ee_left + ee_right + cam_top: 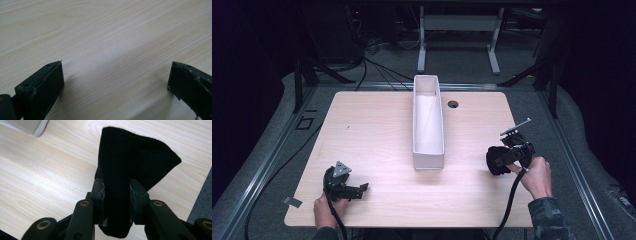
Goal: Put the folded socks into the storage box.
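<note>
A folded black cloth (132,162) is pinched between the jaws of my right gripper (117,188), which is shut on it just above the wood. From above, that right gripper (503,158) sits near the table's right edge with the black cloth (495,161) bunched at its front, right of the white box. My left gripper (360,190) rests near the front left of the table. In its own view the left gripper (115,75) stands open with bare wood between the jaws.
A long white open box (428,159) stands upright in the middle of the wooden table (377,130), with something pale inside. A round cable hole (453,104) lies at the back. Grey floor and metal frames surround the table.
</note>
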The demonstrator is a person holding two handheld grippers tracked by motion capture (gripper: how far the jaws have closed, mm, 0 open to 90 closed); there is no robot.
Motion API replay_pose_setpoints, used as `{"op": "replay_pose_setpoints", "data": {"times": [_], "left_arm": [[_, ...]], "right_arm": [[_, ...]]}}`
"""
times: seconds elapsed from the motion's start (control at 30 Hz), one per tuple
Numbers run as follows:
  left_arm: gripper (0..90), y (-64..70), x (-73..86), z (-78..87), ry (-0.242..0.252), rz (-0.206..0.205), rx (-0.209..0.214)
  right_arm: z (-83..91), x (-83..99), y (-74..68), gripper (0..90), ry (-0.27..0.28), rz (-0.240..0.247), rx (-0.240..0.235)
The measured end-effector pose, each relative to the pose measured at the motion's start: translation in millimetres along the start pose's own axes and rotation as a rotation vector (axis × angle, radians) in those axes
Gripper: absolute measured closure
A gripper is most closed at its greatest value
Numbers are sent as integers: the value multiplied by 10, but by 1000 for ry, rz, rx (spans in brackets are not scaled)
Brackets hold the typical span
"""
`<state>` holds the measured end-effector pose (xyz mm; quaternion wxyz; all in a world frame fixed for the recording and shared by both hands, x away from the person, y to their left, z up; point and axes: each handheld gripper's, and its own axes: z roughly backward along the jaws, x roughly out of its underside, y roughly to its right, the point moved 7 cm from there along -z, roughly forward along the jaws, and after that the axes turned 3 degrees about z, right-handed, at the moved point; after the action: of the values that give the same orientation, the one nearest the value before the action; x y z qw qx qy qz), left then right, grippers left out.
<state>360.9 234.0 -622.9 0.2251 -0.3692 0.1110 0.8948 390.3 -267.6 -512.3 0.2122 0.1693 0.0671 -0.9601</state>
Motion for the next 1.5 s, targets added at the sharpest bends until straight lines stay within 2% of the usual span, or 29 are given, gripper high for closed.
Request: {"op": "replay_pose_setpoints", "data": {"times": [0.2, 0.27, 0.3, 0.5, 0.53, 0.67, 0.97, 1.33, 1.5], "left_arm": [[5, 0, 0, 0, 0, 0, 0], [5, 2, -1, -1, 2, 3, 0], [5, 0, 0, 0, 0, 0, 0], [5, 0, 0, 0, 0, 1, 0], [5, 0, 0, 0, 0, 1, 0], [5, 0, 0, 0, 0, 0, 0], [5, 2, -1, -2, 2, 3, 0], [5, 0, 0, 0, 0, 1, -1], [5, 2, -1, -2, 2, 4, -1]], "right_arm": [[34, -31, -4, 693, -2, 14, 3], [44, -46, -14, 693, 4, 14, -10], [51, -48, -10, 693, -2, 16, 2], [73, -83, -24, 693, 5, 21, -8], [88, -98, -30, 693, 9, 22, -25], [113, -125, -28, 693, 13, 25, -6], [219, -256, -80, 692, 21, 45, -15], [360, -456, -182, 692, 48, 79, 2], [396, -506, -210, 691, 57, 78, -14]]}}
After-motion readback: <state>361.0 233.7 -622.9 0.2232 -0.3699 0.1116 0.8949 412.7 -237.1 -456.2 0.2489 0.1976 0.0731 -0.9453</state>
